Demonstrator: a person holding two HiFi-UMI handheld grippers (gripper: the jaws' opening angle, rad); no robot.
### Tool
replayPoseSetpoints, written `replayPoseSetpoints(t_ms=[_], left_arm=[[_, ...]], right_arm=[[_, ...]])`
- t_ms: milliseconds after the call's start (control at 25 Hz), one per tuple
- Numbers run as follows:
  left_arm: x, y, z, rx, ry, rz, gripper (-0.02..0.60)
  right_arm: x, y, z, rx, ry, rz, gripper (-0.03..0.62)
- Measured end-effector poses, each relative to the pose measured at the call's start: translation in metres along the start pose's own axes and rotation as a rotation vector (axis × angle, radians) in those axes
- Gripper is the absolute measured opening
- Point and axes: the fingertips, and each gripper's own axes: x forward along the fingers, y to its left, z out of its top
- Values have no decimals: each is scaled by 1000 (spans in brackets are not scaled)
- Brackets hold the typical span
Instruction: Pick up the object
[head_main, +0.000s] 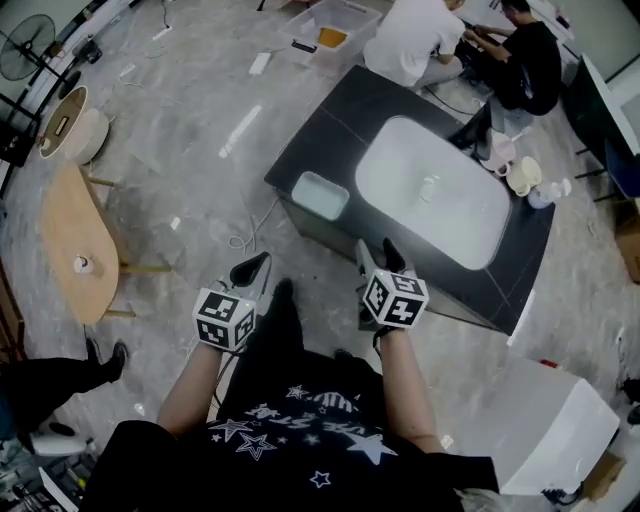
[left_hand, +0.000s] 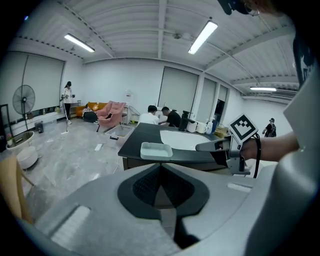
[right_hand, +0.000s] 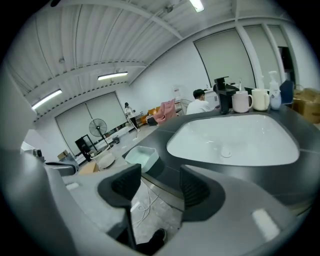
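A small pale tray (head_main: 320, 195) sits on the near left corner of a dark counter (head_main: 330, 130), beside a white sink basin (head_main: 435, 195). Both grippers hang in front of the counter, short of it and above the floor. My left gripper (head_main: 256, 268) is shut with nothing in it; in its own view the pads meet (left_hand: 159, 186), and the tray (left_hand: 156, 150) lies ahead. My right gripper (head_main: 380, 256) is open and empty; its own view shows a gap between the jaws (right_hand: 160, 187), with the tray (right_hand: 141, 156) just beyond the left jaw.
Mugs (head_main: 522, 175) and a dark machine (head_main: 478, 130) stand at the counter's far end, where two people sit. A wooden oval table (head_main: 75, 240) is at the left, a fan (head_main: 25, 45) behind it. A white box (head_main: 555, 425) stands at the lower right. A cable lies on the floor (head_main: 245, 235).
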Motion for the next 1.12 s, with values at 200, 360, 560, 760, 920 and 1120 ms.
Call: replayPoseSetpoints(t_ms=[200, 360, 560, 760, 920, 1120], left_arm=[[36, 45, 20, 43, 49, -122, 11], [59, 72, 34, 56, 60, -179, 11], [85, 89, 43, 73, 66, -249, 11], [103, 100, 46, 95, 85, -299, 11], [110, 106, 46, 110, 100, -340, 10], [115, 109, 42, 119, 119, -372, 11]], right_arm=[[30, 14, 13, 59, -1, -113, 247], [54, 23, 23, 83, -1, -165, 247], [77, 24, 25, 106, 18, -243, 247], [97, 21, 23, 121, 50, -315, 247], [108, 20, 20, 140, 81, -369, 215], [116, 21, 13, 144, 116, -402, 153]])
